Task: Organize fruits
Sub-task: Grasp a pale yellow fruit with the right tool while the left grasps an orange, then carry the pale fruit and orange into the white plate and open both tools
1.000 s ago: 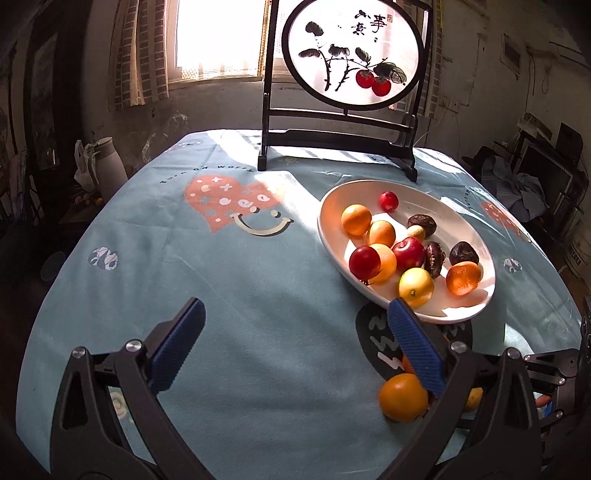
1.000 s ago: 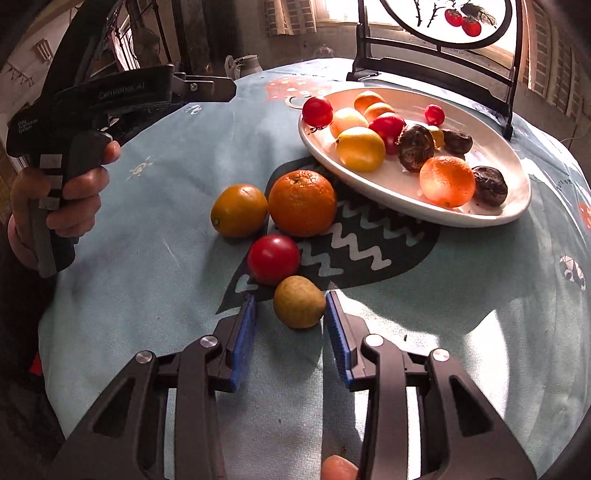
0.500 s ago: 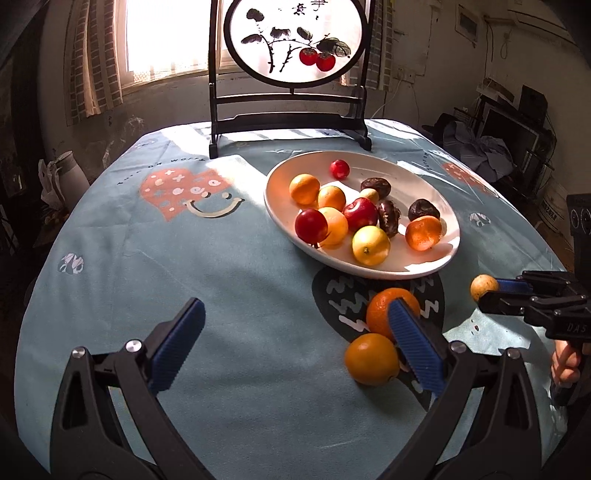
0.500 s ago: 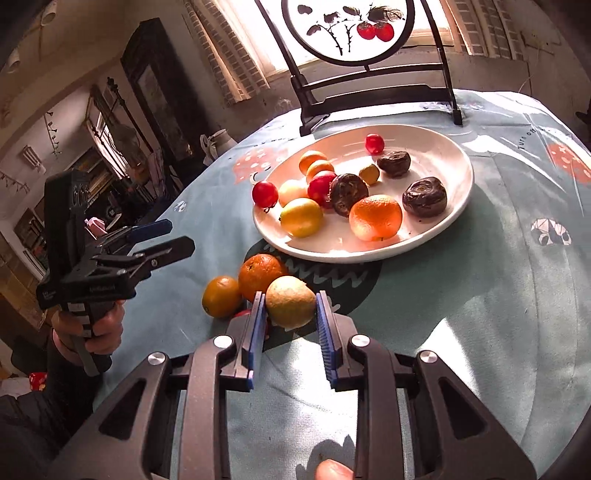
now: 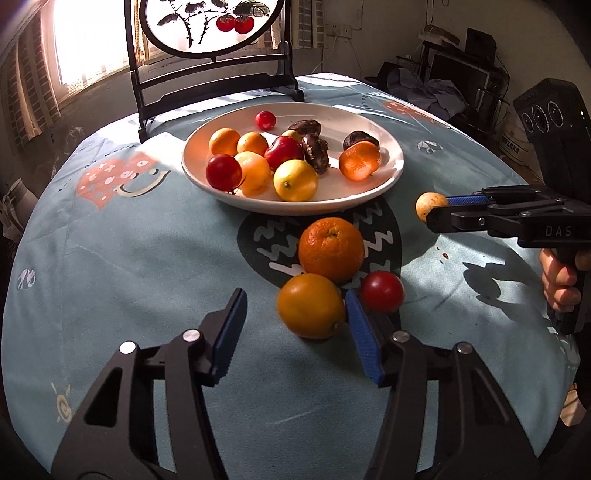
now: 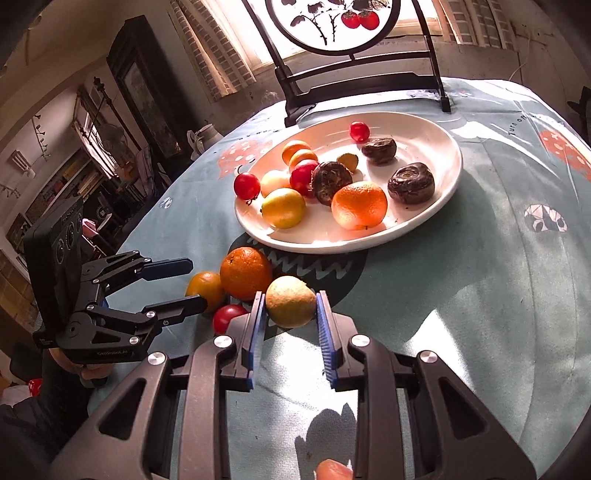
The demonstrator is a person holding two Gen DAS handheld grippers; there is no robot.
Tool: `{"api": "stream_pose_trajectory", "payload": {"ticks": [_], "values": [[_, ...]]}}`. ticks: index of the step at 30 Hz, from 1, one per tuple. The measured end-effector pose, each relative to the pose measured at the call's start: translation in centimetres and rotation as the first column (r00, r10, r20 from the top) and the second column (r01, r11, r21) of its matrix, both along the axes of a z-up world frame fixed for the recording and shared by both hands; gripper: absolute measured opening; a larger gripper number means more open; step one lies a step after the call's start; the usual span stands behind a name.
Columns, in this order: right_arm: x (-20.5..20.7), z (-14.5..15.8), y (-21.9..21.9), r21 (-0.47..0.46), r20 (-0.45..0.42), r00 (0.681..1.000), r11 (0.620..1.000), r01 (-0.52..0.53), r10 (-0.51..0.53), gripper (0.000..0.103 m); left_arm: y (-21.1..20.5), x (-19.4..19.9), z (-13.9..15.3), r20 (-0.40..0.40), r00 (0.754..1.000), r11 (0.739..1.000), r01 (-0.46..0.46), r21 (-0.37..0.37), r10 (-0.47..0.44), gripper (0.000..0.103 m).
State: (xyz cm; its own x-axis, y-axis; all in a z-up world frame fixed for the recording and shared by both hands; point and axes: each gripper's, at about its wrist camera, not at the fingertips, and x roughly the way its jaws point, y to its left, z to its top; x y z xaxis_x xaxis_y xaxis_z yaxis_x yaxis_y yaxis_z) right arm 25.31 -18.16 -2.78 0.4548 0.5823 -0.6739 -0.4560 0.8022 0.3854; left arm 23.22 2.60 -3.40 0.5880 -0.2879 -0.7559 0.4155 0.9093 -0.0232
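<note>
My right gripper (image 6: 290, 317) is shut on a small tan fruit (image 6: 290, 301) and holds it above the cloth, short of the white plate (image 6: 448, 168); the tan fruit also shows in the left wrist view (image 5: 428, 205). My left gripper (image 5: 293, 334) is open, its jaws on either side of a yellow-orange fruit (image 5: 310, 310) on the cloth. A big orange (image 5: 330, 249) and a red tomato (image 5: 381, 291) lie right beside it. The plate (image 5: 393, 162) holds several fruits.
A black framed round screen (image 5: 207, 26) stands behind the plate at the table's far edge. The round table with its blue printed cloth (image 5: 110, 258) drops off on all sides. Furniture crowds the room around it.
My right gripper closed on the tan fruit and lifted it off the cloth. My left gripper moved right and forward until its open jaws flank the yellow-orange fruit.
</note>
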Motion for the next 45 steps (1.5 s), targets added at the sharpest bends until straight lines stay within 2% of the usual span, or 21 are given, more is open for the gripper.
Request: {"api": "stream_pose_trajectory", "payload": {"ticks": [12, 15, 17, 24, 35, 41, 45], "values": [[-0.1, 0.0, 0.1, -0.017, 0.004, 1.000, 1.000, 0.002, -0.002, 0.027, -0.8, 0.0, -0.5, -0.013, 0.999, 0.999, 0.034, 0.016, -0.034, 0.053], [-0.1, -0.1, 0.2, -0.022, 0.003, 1.000, 1.000, 0.000, 0.000, 0.027, -0.9, 0.3, -0.7, -0.028, 0.999, 0.999, 0.036, 0.014, -0.035, 0.047], [-0.1, -0.1, 0.3, -0.025, 0.004, 1.000, 1.000, -0.001, 0.001, 0.027, -0.9, 0.4, -1.1, -0.041, 0.999, 0.999, 0.035, 0.018, -0.034, 0.040], [-0.2, 0.0, 0.3, -0.037, 0.012, 1.000, 0.999, 0.000, 0.001, 0.027, -1.0, 0.1, -1.0, -0.038, 0.999, 0.999, 0.035, 0.022, -0.034, 0.040], [-0.7, 0.3, 0.7, -0.019, 0.030, 0.999, 0.999, -0.031, 0.032, 0.027, -0.2, -1.9, 1.2, 0.024, 0.999, 0.996, 0.032, -0.082, -0.030, 0.039], [-1.2, 0.5, 1.7, 0.057, 0.022, 0.993, 0.991, -0.117, 0.116, 0.028, -0.6, -1.5, 1.7, 0.034, 0.999, 0.994, 0.027, -0.105, -0.024, 0.039], [-1.1, 1.0, 2.1, 0.076, 0.051, 0.993, 0.991, -0.109, 0.106, 0.028, -0.5, -0.5, 2.5, 0.052, 0.998, 0.990, -0.012, -0.138, 0.019, 0.039]]}}
